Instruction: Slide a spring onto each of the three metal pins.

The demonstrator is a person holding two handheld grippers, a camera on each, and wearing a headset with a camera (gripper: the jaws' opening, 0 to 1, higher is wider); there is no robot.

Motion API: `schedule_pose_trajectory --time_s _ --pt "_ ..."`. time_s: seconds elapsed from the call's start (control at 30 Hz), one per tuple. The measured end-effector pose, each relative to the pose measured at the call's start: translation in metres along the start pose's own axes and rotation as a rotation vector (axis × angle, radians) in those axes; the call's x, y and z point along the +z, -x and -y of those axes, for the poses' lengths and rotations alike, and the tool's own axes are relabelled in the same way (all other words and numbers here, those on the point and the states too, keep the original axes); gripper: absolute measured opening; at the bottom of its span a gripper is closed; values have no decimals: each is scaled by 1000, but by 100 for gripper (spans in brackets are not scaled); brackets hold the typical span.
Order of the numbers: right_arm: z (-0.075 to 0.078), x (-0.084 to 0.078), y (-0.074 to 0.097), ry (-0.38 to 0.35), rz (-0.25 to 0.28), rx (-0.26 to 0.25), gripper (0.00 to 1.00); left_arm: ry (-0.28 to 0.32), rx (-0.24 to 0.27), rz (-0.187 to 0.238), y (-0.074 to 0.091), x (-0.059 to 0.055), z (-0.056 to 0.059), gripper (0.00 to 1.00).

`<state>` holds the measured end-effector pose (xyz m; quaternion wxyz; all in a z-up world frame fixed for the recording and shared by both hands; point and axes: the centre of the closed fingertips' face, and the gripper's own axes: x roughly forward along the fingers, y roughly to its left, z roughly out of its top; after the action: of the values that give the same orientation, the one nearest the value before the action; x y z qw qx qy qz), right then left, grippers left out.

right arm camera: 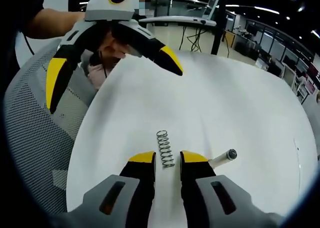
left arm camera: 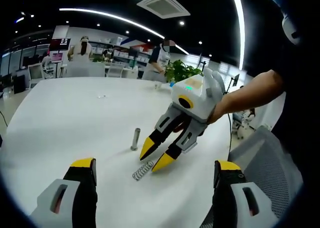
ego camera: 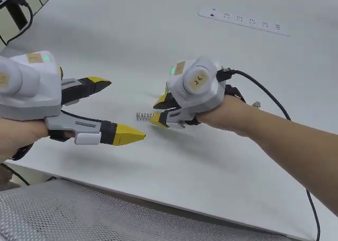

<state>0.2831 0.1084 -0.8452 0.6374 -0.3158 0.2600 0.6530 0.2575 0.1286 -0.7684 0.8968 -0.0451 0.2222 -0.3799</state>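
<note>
One spring (right arm camera: 165,148), perhaps touching right claw (right arm camera: 167,158).

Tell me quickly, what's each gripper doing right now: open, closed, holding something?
Left gripper: open wide, empty.
Right gripper: slightly open, the spring's end between its fingers.

This is an open-plan office: in the left gripper view a ceiling air-conditioning cassette (left arm camera: 163,5) sits at twelve o'clock between light strips (left arm camera: 100,15), with desks and monitors (left arm camera: 31,73) at ten o'clock and a potted plant (left arm camera: 182,70) beyond the white table (left arm camera: 60,118). A grey mesh chair (right arm camera: 35,128) stands at nine o'clock in the right gripper view. A power strip (ego camera: 243,20) lies at one o'clock in the head view.
</note>
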Motion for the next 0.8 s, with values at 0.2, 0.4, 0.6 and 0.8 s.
schedule_pose_trajectory --time_s 0.2,0.4,0.6,0.8 --pt "-4 -5 -4 -13 -21 13 17 -2 -2 -3 -1 0 1 95" --pt "-4 -6 -8 2 -30 8 15 -1 -2 -2 -1 1 0 95" --pt "-7 -4 -11 0 -26 20 9 1 -2 -5 0 -2 0 94" --pt "-4 -2 -8 -44 -6 13 9 2 0 -6 1 -2 0 94"
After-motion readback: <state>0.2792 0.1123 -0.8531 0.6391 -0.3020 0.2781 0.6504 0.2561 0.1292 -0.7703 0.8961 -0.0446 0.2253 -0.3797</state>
